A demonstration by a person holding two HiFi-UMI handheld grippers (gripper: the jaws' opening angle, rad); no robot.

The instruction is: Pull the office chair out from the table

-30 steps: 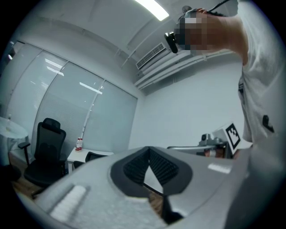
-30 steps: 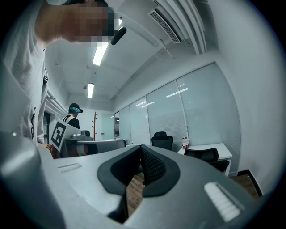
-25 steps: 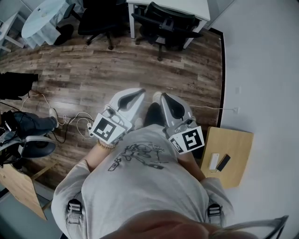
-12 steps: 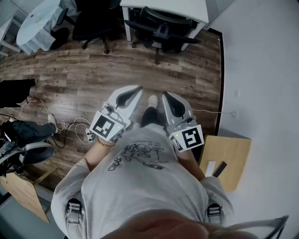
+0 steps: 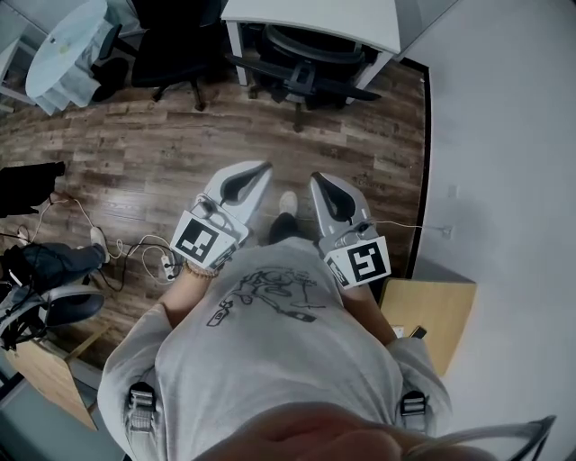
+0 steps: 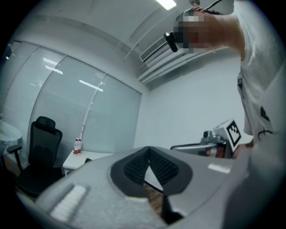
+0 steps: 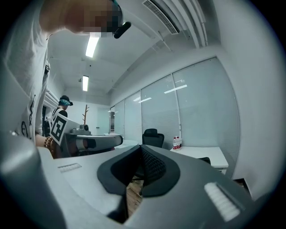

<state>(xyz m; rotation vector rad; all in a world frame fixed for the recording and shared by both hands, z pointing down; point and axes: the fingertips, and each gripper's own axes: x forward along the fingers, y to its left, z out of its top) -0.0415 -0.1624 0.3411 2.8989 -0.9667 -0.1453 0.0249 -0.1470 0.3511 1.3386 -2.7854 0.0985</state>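
The black office chair (image 5: pixel 301 61) is tucked under the white table (image 5: pixel 360 22) at the top of the head view. Its base and armrests stick out over the wood floor. My left gripper (image 5: pixel 263 168) and right gripper (image 5: pixel 317 179) are held side by side in front of my body, pointing level at the chair and well short of it. Both are shut with nothing between the jaws. In the right gripper view the table (image 7: pixel 203 153) shows beyond my right gripper (image 7: pixel 142 148). In the left gripper view the table (image 6: pixel 85 159) lies beyond my left gripper (image 6: pixel 149 150).
A second black chair (image 5: pixel 171 40) and a round table (image 5: pixel 58 45) stand at the upper left. Cables (image 5: pixel 135 248) and another chair (image 5: pixel 49 284) lie at the left. A small wooden table (image 5: pixel 441 311) is against the right wall. Bottles (image 7: pixel 177 143) stand on the white table.
I have walked forward with both shut grippers. The table and tucked chair are nearer, and the wooden side table has slid back past my right side.
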